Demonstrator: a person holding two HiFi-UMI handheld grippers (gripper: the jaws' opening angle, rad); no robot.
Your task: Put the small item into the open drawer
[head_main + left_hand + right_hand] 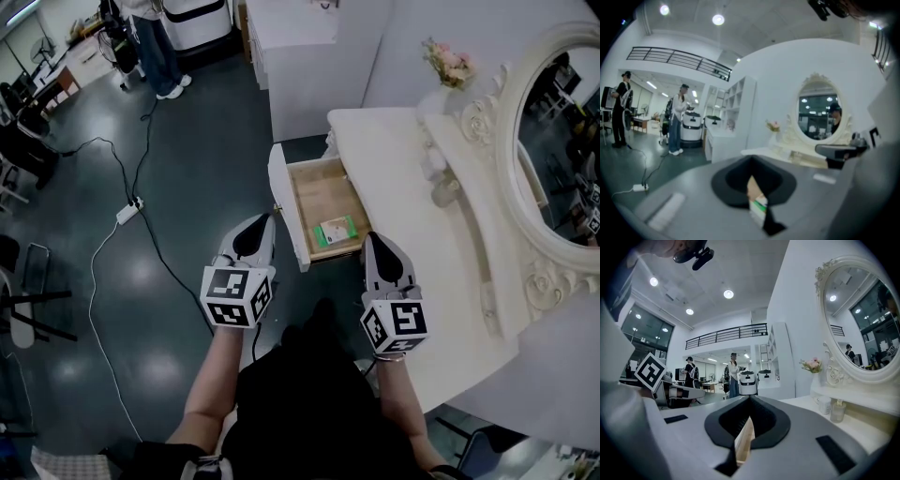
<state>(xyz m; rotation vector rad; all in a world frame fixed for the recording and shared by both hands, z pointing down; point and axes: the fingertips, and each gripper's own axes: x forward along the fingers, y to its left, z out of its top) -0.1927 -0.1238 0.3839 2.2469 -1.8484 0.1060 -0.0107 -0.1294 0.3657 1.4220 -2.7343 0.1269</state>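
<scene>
The drawer of the white dressing table stands pulled out, showing its wooden bottom. A small green item lies inside it near the front right. My left gripper is shut and empty, its tip just left of the drawer's white front panel. My right gripper hovers at the drawer's right corner by the tabletop edge, jaws together with nothing in them. In the left gripper view the green item and some drawer wood show through the slit below the closed jaws. The right gripper view shows only drawer wood there.
The dressing table carries an oval mirror, a vase of flowers and small bottles. A white cabinet stands behind it. A power strip with cables lies on the dark floor at left. A person stands far back.
</scene>
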